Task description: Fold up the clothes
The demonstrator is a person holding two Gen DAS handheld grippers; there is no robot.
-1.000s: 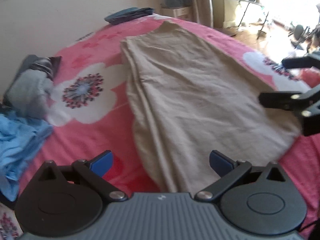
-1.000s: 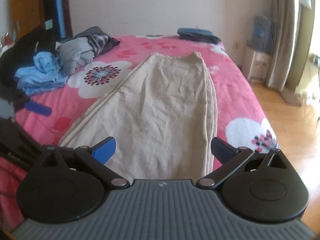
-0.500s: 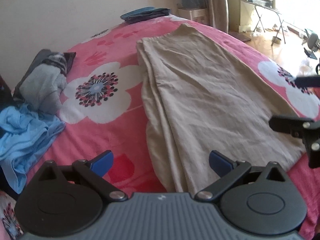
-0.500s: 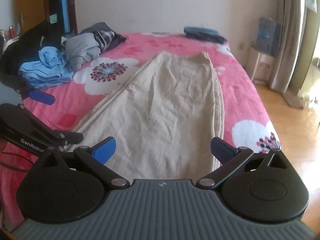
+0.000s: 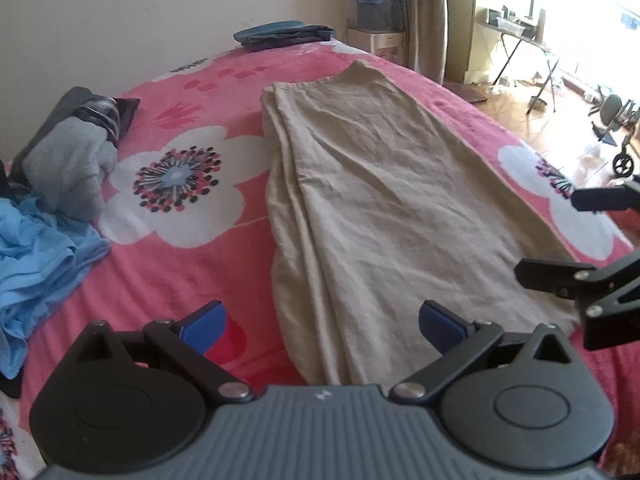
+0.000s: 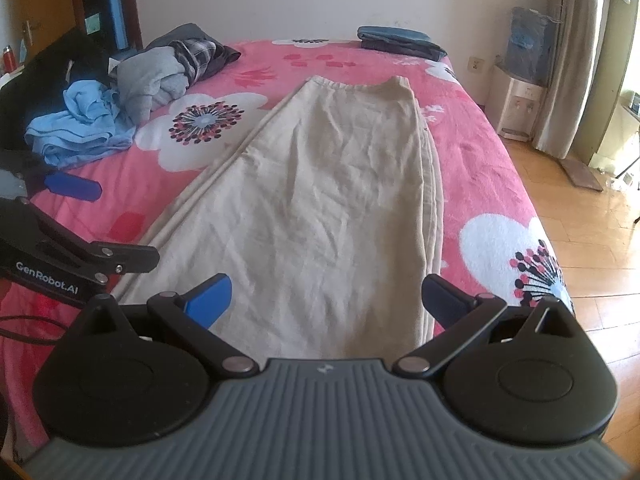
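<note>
A long beige garment lies flat and lengthwise on the pink flowered bed, folded in layers along one side. My left gripper hovers open above its near left edge, nothing between the blue pads. My right gripper is open over the near hem, also holding nothing. Each gripper shows in the other's view: the right gripper at the garment's right corner, the left gripper at its left corner.
A heap of unfolded clothes sits at the bed's left side: a light blue piece and a grey and plaid bundle. A folded dark blue stack lies by the far wall. Wooden floor runs along the right.
Both grippers have drawn back and lifted slightly from the garment's near end, so more of the bed shows. The garment lies as before and both grippers stay open.
</note>
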